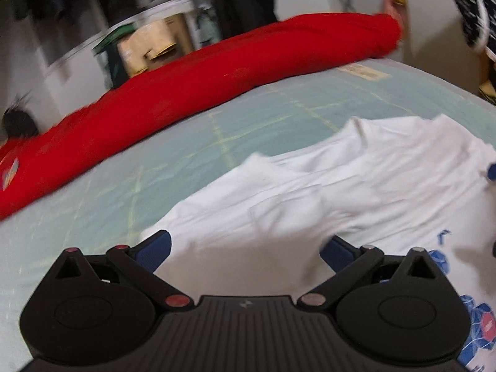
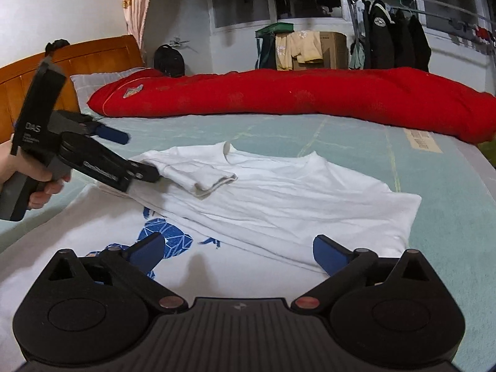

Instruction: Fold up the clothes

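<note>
White T-shirt part-folded on the bed, fold not finished.

One side of the white T-shirt (image 2: 279, 192) is seen laid over the blue-printed front, with a sleeve (image 2: 201, 176) folded inward; the rest is judged still to be folded. Left gripper (image 1: 248, 248) and right gripper (image 2: 238, 249) are both seen with jaws spread wide, nothing held, cloth lying beneath. A red duvet (image 2: 294, 96) is bunched along the far mattress (image 2: 449, 192) edge.

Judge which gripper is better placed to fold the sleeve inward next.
Probably the left gripper: it is open right beside the sleeve of the shirt. The right gripper, also open, is down at the hem.
</note>
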### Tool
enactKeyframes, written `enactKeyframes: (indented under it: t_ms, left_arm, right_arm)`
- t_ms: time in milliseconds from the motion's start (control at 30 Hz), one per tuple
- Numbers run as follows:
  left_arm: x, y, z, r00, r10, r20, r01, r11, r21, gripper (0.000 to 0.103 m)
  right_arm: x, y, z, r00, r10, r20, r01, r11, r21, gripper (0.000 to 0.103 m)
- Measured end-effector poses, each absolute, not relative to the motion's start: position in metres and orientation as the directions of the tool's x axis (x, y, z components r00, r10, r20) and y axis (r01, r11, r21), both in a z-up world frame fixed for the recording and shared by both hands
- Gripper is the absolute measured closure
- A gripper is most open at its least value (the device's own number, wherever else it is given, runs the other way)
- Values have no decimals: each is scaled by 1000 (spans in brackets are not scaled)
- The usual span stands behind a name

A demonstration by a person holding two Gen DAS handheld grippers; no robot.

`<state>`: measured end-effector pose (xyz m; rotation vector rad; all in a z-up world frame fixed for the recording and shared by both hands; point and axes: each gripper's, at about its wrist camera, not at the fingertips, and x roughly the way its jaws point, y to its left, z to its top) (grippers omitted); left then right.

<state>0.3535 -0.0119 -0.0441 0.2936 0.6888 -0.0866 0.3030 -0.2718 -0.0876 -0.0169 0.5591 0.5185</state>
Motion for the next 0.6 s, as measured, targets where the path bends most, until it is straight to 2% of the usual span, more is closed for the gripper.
enactKeyframes:
  t_ms: [100,167,233,267,300,433,600]
  left_arm:
    - [349,21,-46,758,3,-652,88,990,107,2]
    - [349,48,-52,742,-38,-669,5,999,-51,2]
    - [350,76,-62,720,-132,-682,-60,966,-250,2]
    - [349,82,-67,709,-144,-690,-83,955,-285,2]
    - [348,83,-70,703,-146,-696,-88,953,-288,2]
    - [330,52,-60,702,-95,-706,62,995,-73,2]
    - [305,18,-35,721,-103,-686,232,968,98,2]
  right_arm:
    - [306,-273,-91,716,467,-519,-466,873,143,0]
    - [307,-273,-92,713,470,-520,-464,872,153,0]
    - [307,-273,-93,708,475,-522,-466,870,159,0]
    - [307,-273,-93,707,477,-522,-468,869,160,0]
    - [307,-273,-94,706,478,-523,-469,868,161,0]
    - [308,-275,-93,706,480,-521,-467,868,167,0]
    - [309,-278,-93,708,480,-518,-457,871,183,0]
